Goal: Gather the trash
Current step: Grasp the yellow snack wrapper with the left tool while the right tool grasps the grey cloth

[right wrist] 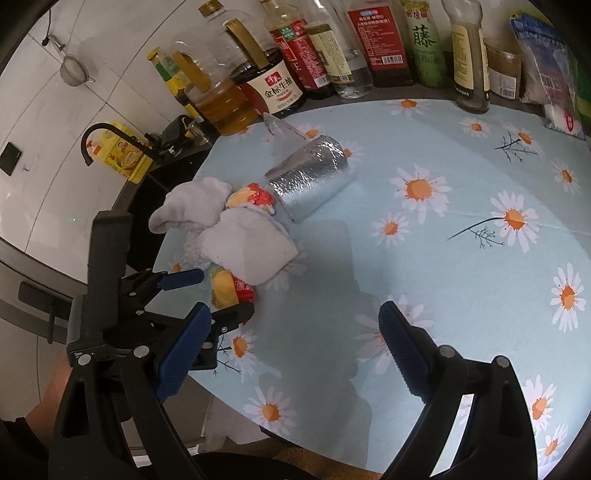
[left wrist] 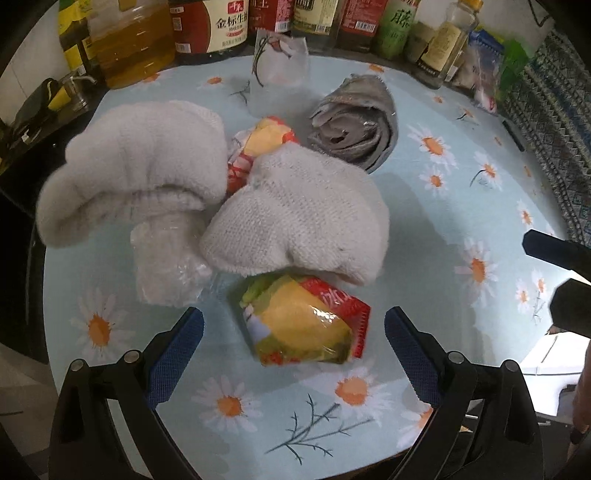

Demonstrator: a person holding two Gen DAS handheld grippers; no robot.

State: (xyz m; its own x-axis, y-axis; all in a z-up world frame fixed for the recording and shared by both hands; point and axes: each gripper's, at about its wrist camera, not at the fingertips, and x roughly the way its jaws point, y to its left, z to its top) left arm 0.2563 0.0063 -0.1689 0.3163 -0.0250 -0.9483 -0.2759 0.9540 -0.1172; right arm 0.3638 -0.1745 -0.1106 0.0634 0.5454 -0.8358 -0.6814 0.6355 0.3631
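A yellow and red snack wrapper (left wrist: 304,321) lies on the daisy tablecloth (left wrist: 461,206), between the fingers of my open left gripper (left wrist: 293,328). Behind it lie two white socks (left wrist: 295,221), a clear plastic wrapper (left wrist: 166,262), a second yellow and red wrapper (left wrist: 258,146) and a rolled silver foil sheet (left wrist: 354,129). My right gripper (right wrist: 291,332) is open and empty over the tablecloth (right wrist: 461,258), to the right of the pile. In the right wrist view the left gripper (right wrist: 210,291) flanks the near wrapper (right wrist: 229,288), in front of the socks (right wrist: 243,247) and foil roll (right wrist: 310,177).
Sauce and oil bottles (left wrist: 221,26) line the back edge of the table, also in the right wrist view (right wrist: 273,85). A clear plastic piece (left wrist: 280,59) stands near them. Plastic bags (right wrist: 550,74) sit at the back right. A sink tap (right wrist: 99,136) is to the left.
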